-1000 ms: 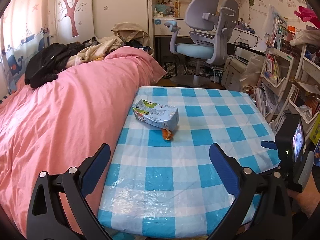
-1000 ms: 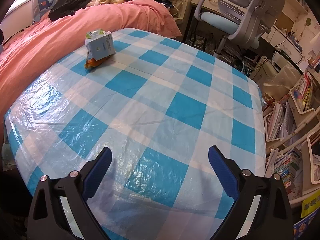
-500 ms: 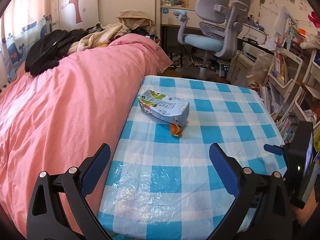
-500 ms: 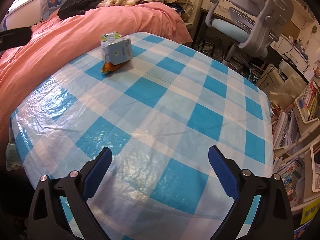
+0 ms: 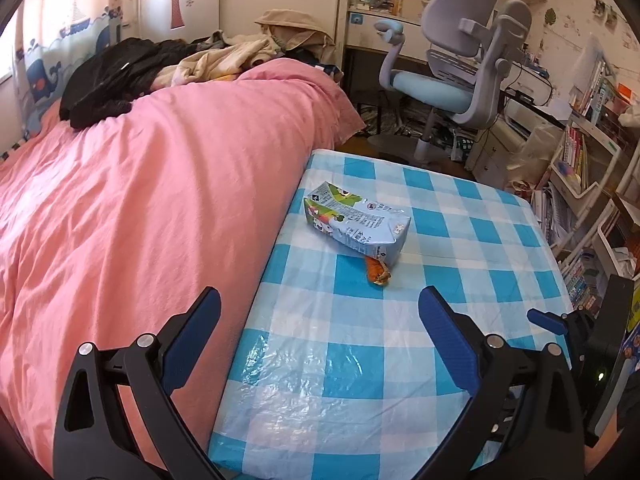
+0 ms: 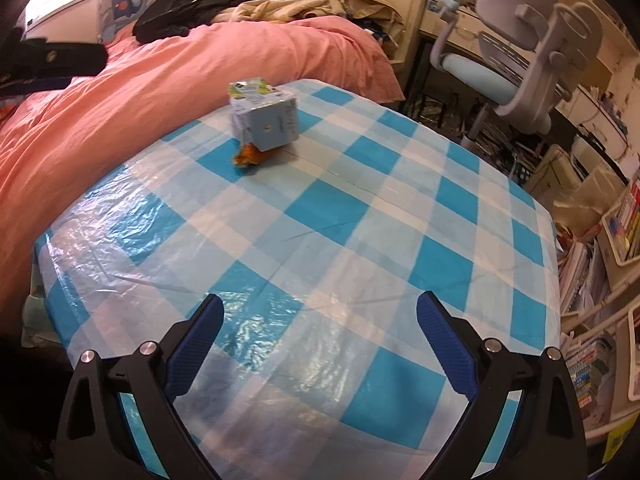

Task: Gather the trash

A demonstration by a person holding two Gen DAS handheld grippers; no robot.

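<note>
A crushed light-blue drink carton (image 5: 356,224) lies on its side on the blue-checked table (image 5: 360,360), near the edge by the bed. A small orange wrapper (image 5: 377,272) pokes out from under its near end. In the right wrist view the carton (image 6: 266,120) and the orange wrapper (image 6: 249,155) sit at the far left of the table (image 6: 340,216). My left gripper (image 5: 320,312) is open, well short of the carton. My right gripper (image 6: 320,320) is open over the table's near part, with nothing between its fingers. The right gripper's body (image 5: 600,344) shows at the left wrist view's right edge.
A bed with a pink duvet (image 5: 140,200) runs along the table's left side, with piled clothes (image 5: 120,76) at its far end. A grey-and-blue desk chair (image 5: 460,80) stands beyond the table. Cluttered bookshelves (image 5: 592,184) line the right side.
Both views have shifted so the carton and wrapper sit nearer and more central in each. Both grippers stay open and the trash has not moved on the table.
</note>
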